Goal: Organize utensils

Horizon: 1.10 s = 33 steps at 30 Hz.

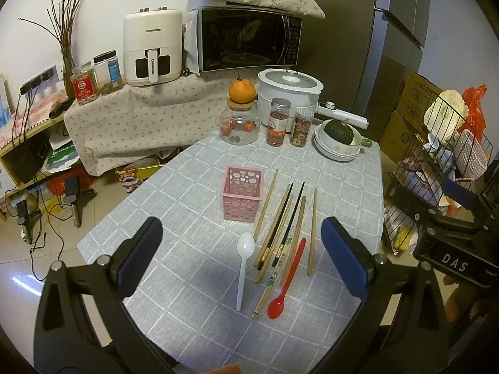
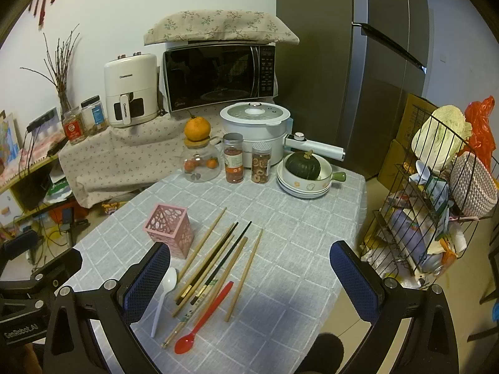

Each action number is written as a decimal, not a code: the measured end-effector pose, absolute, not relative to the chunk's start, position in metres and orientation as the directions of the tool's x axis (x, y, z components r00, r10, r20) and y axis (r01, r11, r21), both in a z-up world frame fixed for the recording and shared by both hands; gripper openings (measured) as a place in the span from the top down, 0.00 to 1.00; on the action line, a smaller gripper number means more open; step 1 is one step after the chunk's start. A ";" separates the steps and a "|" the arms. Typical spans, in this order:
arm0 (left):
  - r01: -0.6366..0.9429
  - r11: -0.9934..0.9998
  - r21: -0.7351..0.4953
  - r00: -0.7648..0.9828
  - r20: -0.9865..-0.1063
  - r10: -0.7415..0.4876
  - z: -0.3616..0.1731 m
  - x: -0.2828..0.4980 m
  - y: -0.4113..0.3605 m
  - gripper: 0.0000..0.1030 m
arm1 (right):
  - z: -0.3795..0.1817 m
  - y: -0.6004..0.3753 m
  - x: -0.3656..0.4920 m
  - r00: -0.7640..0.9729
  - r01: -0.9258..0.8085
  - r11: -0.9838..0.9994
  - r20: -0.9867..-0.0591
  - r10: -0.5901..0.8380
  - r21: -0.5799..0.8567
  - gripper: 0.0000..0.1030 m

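Both the left gripper (image 1: 241,251) and right gripper (image 2: 249,275) hover spread wide, holding nothing. Chopsticks (image 1: 282,222), white spoon (image 1: 243,268) and red spoon (image 1: 288,280) lie loose beside the empty pink holder (image 1: 242,198), apparently awaiting loading.

Both views high over table (image 1: 193,280)

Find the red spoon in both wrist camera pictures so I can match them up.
Left wrist view: the red spoon lies low and right of centre, bowl toward the camera, rightmost but one of the utensils.
Right wrist view: the red spoon lies low and left of centre, bowl toward the camera.
Shared landmark: the pink utensil holder stands beyond and to the left of it in both.
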<state>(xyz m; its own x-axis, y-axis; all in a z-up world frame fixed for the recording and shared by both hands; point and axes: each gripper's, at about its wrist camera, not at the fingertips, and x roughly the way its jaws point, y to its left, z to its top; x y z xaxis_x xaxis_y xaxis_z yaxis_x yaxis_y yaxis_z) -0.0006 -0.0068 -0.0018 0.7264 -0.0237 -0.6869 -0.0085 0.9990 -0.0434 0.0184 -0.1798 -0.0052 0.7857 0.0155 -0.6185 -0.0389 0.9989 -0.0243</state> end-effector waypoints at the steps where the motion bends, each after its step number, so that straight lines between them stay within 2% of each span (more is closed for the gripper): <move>1: -0.010 0.999 -0.043 0.727 -0.686 -0.023 -0.002 -0.001 -0.007 0.02 | -0.005 -0.180 0.019 0.785 -0.040 0.999 -0.619 0.016 -0.024 0.00; 33: -0.008 0.999 -0.047 0.727 -0.686 -0.026 -0.001 -0.001 -0.007 0.02 | -0.007 -0.176 0.018 0.781 -0.042 0.999 -0.624 0.024 -0.014 0.00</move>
